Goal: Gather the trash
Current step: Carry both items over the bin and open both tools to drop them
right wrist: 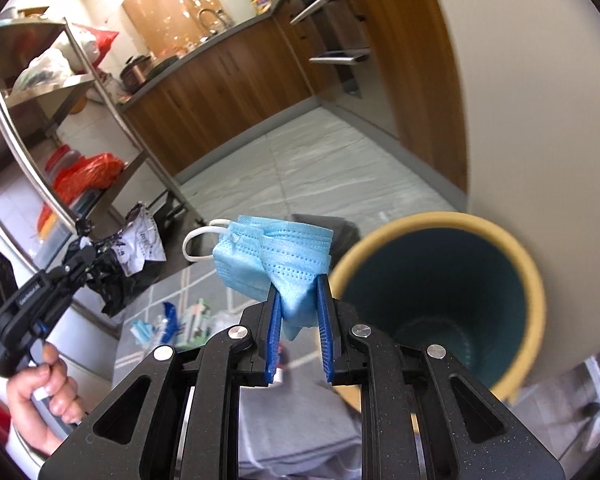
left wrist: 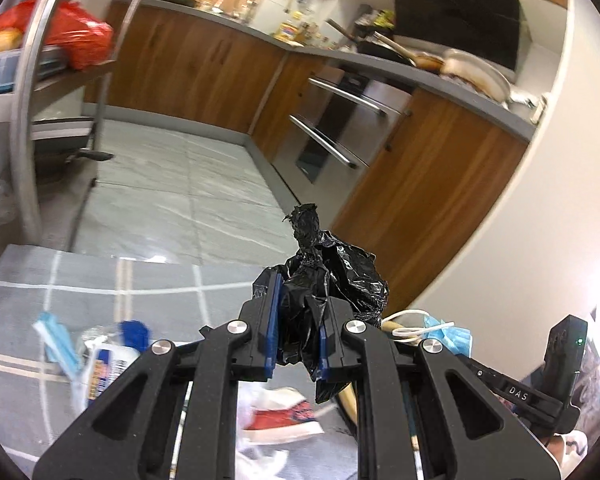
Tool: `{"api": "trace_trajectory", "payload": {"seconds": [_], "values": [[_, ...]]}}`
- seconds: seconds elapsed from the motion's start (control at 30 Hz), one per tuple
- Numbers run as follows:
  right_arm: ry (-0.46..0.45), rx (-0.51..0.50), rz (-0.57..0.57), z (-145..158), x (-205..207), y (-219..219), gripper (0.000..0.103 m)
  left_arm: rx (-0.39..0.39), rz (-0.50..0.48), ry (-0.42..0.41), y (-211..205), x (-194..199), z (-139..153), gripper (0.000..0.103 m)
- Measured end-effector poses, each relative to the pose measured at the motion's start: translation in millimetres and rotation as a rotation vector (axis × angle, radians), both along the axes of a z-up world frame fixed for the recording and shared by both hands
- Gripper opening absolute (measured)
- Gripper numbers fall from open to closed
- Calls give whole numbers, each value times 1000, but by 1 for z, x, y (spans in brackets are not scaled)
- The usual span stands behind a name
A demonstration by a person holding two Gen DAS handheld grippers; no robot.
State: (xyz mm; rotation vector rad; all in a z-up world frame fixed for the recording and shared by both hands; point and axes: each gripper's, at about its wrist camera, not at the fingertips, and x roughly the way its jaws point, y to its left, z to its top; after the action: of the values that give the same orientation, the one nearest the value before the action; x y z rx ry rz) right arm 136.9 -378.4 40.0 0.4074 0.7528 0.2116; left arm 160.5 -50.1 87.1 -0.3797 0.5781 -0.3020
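My left gripper (left wrist: 298, 320) is shut on a crumpled black plastic bag (left wrist: 332, 276), held up above a grey checked mat (left wrist: 100, 280). My right gripper (right wrist: 300, 312) is shut on a light blue face mask (right wrist: 272, 256), held just left of the open mouth of a round bin (right wrist: 440, 300) with a tan rim and dark teal inside. The left gripper with its black bag (right wrist: 100, 268) shows at the left of the right wrist view. The blue mask (left wrist: 448, 332) and the right gripper's body show at the right of the left wrist view.
More trash lies on the mat: another blue mask (left wrist: 56, 340), a plastic bottle with a blue cap (left wrist: 108, 360), a red and white wrapper (left wrist: 284, 416). A metal shelf rack (right wrist: 60, 92) stands left. Wooden kitchen cabinets and an oven (left wrist: 336, 128) line the far side of the tiled floor.
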Motion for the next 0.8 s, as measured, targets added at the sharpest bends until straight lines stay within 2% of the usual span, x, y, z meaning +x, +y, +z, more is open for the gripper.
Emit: {"api": "trace_trajectory", "payload": {"seconds": [0.4, 0.8], "values": [[20, -81, -88, -22, -24, -41, 18, 45, -154, 70, -92, 13, -27, 14], [119, -110, -154, -54, -23, -59, 19, 180, -280, 184, -186, 43, -76, 15]]}}
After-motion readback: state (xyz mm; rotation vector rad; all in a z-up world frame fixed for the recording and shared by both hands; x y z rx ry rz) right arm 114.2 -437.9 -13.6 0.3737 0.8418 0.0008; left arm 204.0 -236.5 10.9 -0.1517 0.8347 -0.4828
